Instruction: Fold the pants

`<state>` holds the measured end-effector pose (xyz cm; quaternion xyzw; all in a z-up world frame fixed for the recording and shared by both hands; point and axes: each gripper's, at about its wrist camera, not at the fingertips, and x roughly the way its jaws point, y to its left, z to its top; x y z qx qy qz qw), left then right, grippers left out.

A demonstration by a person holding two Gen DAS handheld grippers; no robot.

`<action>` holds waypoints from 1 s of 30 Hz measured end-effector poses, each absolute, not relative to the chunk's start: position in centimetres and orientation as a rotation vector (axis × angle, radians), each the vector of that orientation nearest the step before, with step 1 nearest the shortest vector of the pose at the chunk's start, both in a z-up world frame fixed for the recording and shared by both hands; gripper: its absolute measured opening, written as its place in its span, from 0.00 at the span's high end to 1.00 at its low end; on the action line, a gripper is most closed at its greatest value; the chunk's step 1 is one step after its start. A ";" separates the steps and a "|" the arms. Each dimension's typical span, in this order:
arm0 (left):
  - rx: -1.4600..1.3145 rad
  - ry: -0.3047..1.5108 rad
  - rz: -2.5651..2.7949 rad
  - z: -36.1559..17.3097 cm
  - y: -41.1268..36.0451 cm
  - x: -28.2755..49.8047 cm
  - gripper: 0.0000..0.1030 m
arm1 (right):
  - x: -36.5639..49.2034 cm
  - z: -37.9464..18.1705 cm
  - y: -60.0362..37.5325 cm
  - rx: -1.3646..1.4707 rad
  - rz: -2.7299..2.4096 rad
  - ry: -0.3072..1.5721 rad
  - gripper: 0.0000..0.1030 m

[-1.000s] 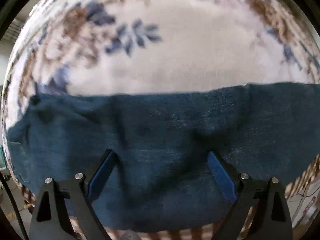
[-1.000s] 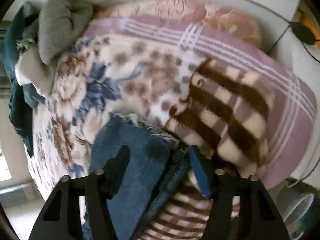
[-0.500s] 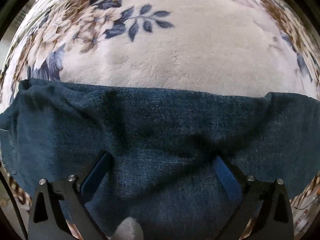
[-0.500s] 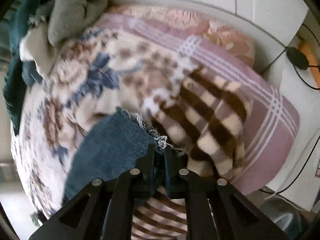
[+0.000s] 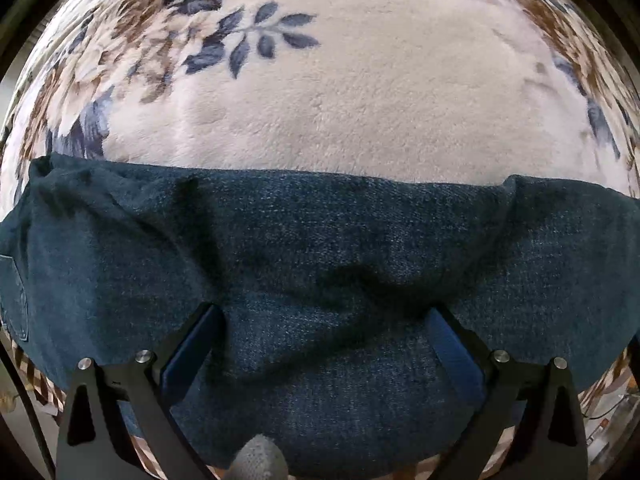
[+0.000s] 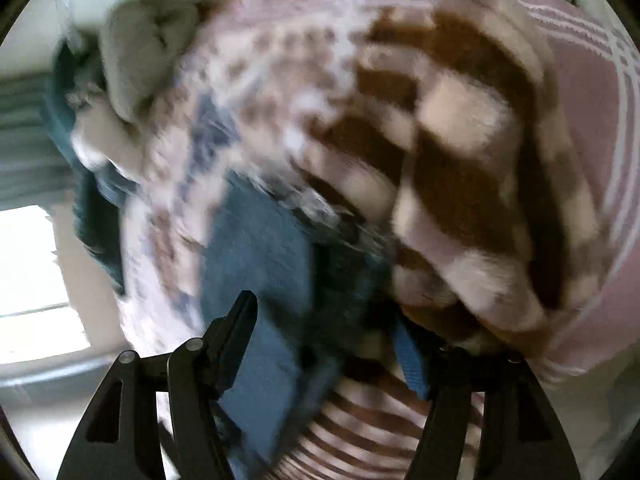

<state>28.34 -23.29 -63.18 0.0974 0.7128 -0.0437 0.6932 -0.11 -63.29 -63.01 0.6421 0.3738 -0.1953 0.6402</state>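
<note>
We see the dark blue denim pants spread in a wide band across the lower half of the left wrist view, lying on a cream plush blanket printed with blue and brown flowers. The far edge of the denim runs nearly straight from side to side, with soft creases near both ends, and a stitched pocket corner shows at the far left.

The left hand-held gripper stands with its jaws wide apart, its blue-padded fingers resting on or just above the denim; nothing is pinched between them, and we cannot tell whether the tips press into the cloth.

The right wrist view is strongly blurred. There the right hand-held gripper also has its jaws spread wide, with the frayed hem end of the pants lying between and ahead of its fingers. Beside the denim, to the right, is a brown-and-cream checked blanket with a pink striped border. At the upper left of that view sits a heap of clothes, a grey garment on top of something teal.
</note>
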 end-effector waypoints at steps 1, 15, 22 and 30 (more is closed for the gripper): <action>0.219 1.595 -0.100 -63.2 -23.0 28.5 0.00 | 0.0 -62.8 -63.0 1.466 -0.430 0.831 0.34; 0.220 1.611 -0.103 -63.6 -23.7 27.9 0.00 | 3.7 -62.1 -62.3 1.437 -0.315 0.713 0.85; 0.220 1.618 -0.111 -63.8 -23.6 28.0 0.00 | 6.0 -65.9 -59.5 1.443 -0.247 0.873 0.58; 0.276 1.597 -0.022 -61.6 -22.8 28.2 0.00 | 6.6 -61.7 -59.0 1.303 -0.386 0.835 0.92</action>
